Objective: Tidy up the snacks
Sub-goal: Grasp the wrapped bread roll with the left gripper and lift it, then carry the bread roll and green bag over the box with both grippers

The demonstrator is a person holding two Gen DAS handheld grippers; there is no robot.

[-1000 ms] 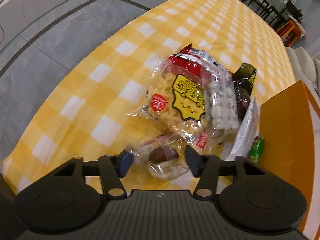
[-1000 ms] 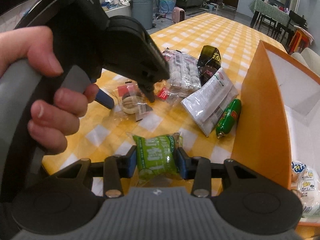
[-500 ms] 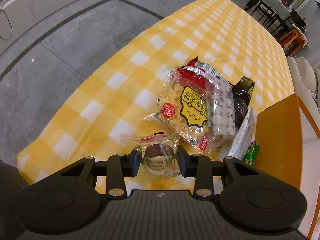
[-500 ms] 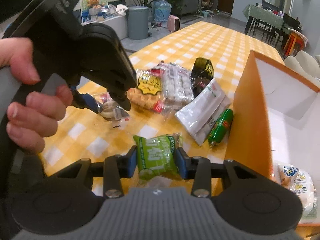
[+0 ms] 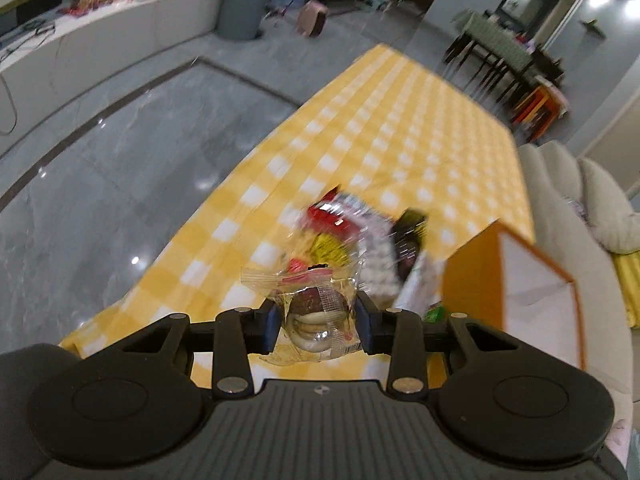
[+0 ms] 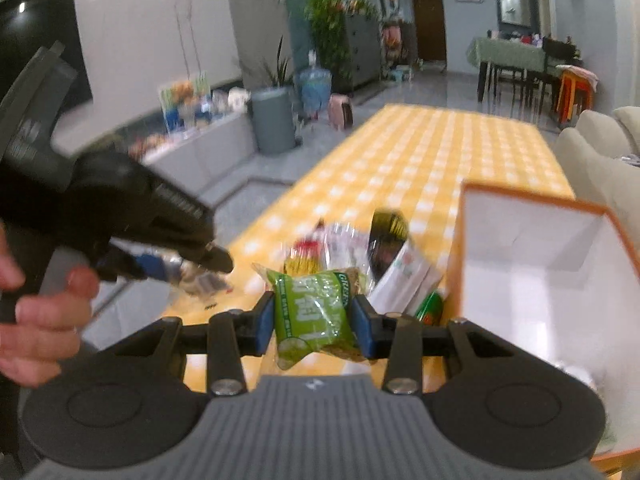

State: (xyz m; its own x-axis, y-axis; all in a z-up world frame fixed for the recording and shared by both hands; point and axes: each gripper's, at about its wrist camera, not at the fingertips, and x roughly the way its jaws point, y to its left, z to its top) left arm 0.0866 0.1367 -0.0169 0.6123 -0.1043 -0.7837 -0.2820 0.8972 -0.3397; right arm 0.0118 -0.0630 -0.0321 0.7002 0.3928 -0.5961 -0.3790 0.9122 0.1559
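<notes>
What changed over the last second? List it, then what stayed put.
The left claw closed on the clear-wrapped pastry and lifted it off the yellow checked table. The right claw rose too, still gripping the green snack packet. The snack pile and the orange box stayed put.

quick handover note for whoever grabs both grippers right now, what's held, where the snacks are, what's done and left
Left gripper: shut on a clear-wrapped cookie pack, held above the table.
Right gripper: shut on a green snack pack, also off the table.
Orange box: open, on the right side; at least one pack seems to lie at its bottom, blurred.
On the table beside the box: a clear bag pile, a dark pack, a white pack, a green stick.
Done: both picks.
Left: probably drop both packs into the box, then the rest.
</notes>
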